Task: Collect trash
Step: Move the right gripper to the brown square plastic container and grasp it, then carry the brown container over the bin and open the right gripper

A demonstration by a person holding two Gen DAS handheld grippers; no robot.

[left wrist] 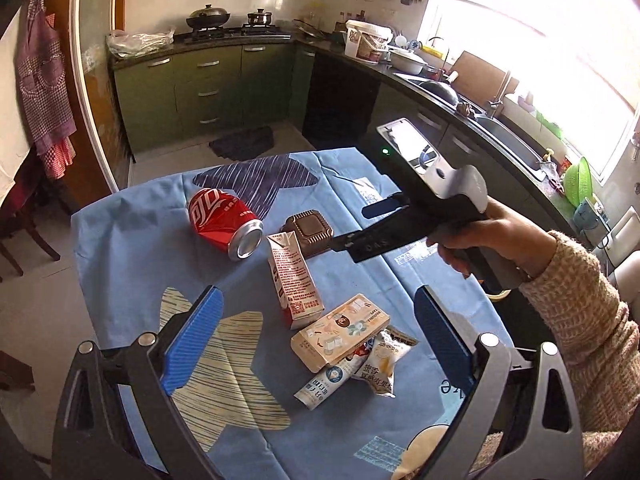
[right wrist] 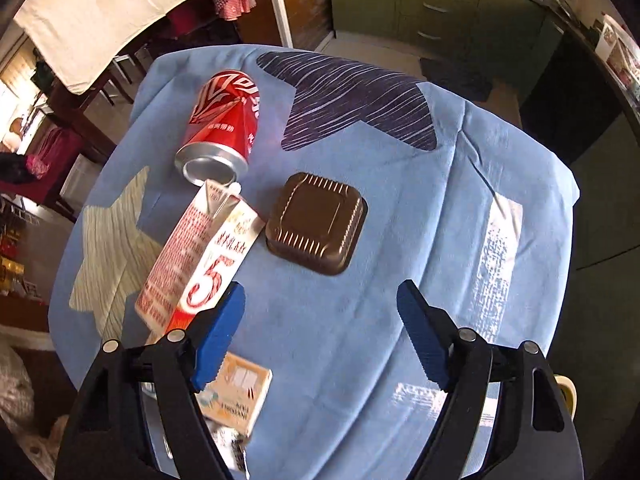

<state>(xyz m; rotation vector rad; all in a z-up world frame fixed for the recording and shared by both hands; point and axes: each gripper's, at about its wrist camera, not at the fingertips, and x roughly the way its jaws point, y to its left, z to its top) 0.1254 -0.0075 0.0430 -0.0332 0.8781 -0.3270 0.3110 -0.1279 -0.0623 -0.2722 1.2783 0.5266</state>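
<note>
On the blue tablecloth (left wrist: 120, 248), left view: dented red can (left wrist: 224, 224) lies beside the upright-edged milk carton (left wrist: 294, 280), its mouth facing the left gripper (left wrist: 316, 340), jaws spread, empty. Right view: right gripper (right wrist: 320, 336) spread, empty, over cloth near the ribbed brown square tray (right wrist: 318, 224).

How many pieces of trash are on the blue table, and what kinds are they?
Red soda can: 1
Red and white drink carton: 1
Brown plastic tray: 1
Small cardboard box: 1
Crumpled snack wrappers: 2, as far as I can tell
Total: 6
</note>
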